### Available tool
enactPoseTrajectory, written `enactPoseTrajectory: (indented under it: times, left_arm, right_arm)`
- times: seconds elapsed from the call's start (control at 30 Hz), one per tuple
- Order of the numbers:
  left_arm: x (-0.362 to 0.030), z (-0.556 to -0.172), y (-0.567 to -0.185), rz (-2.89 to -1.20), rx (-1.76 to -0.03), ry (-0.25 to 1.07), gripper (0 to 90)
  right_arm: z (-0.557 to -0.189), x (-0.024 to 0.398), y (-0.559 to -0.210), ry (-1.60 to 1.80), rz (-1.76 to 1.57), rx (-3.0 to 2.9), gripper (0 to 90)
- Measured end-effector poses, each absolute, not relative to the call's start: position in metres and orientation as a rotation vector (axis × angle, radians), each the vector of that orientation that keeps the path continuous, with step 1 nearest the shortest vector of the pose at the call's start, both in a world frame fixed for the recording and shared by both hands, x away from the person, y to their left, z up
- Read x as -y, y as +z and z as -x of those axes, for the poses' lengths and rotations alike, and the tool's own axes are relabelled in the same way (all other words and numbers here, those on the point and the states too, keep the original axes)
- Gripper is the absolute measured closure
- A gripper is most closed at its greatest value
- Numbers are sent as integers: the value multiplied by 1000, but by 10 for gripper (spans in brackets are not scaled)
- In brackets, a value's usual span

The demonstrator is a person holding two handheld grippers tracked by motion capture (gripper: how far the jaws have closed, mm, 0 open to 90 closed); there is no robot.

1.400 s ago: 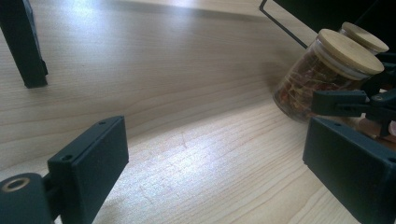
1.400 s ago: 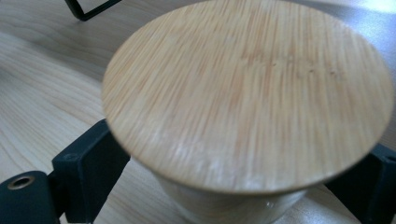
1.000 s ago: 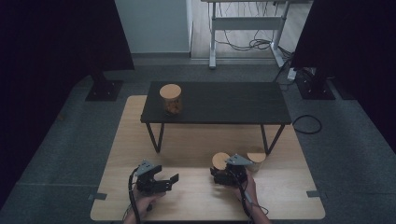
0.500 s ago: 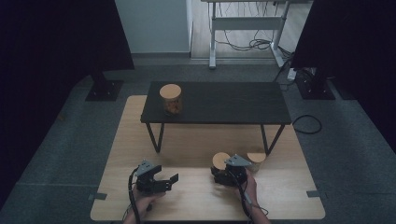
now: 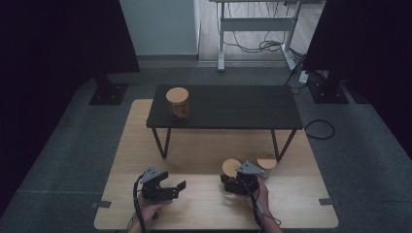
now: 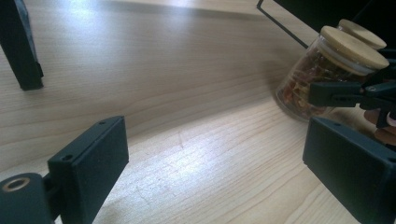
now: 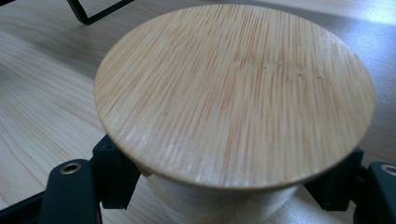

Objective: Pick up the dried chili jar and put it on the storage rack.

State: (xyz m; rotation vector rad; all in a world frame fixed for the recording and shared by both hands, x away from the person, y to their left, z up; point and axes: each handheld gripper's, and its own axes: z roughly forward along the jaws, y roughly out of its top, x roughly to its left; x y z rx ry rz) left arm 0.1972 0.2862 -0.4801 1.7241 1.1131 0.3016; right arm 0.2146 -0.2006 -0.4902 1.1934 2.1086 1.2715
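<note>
A glass jar (image 7: 233,112) with a round bamboo lid stands on the wooden board (image 5: 204,194). My right gripper (image 7: 229,191) is shut on its body just under the lid, one black jaw on each side. The jaws have just been closing on the jar. In the left gripper view the same jar (image 6: 322,70) holds orange-brown pieces, with the right gripper (image 6: 355,93) around it. From above, that jar (image 5: 231,167) is in front of the right gripper (image 5: 229,180). My left gripper (image 5: 177,187) stands open over bare board, its jaws (image 6: 219,154) wide apart with nothing between them.
A second lidded jar (image 5: 266,162) stands just right of the held one. A third jar (image 5: 177,103) sits at the left end of the low black table (image 5: 233,109). The table's thin metal legs (image 5: 160,143) stand on the board.
</note>
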Motion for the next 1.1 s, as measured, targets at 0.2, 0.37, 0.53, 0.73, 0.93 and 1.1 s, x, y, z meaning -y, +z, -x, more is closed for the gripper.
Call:
enactPoseTrajectory:
  times: [0.2, 0.37, 0.53, 0.73, 0.93, 1.1]
  left_arm:
    - [-286, -196, -480, -1722, -1107, 306, 64]
    - [-287, -196, -479, -1720, -1105, 303, 64]
    - [-287, -195, -478, -1714, -1093, 306, 64]
    - [-286, -195, -478, -1720, -1082, 307, 64]
    - [-287, -195, -478, -1720, -1083, 304, 64]
    - [-286, -195, -478, -1721, -1083, 303, 64]
  right_arm:
    - [-209, 198, -488, 1255, -1195, -2100, 246]
    - [-203, 197, -485, 1251, -1166, -2099, 246]
    - [-199, 199, -482, 1263, -1140, -2106, 246]
    - [-195, 199, -481, 1269, -1122, -2113, 247]
    - [-192, 201, -477, 1285, -1118, -2109, 247]
    - [-187, 198, -474, 1271, -1126, -2092, 247]
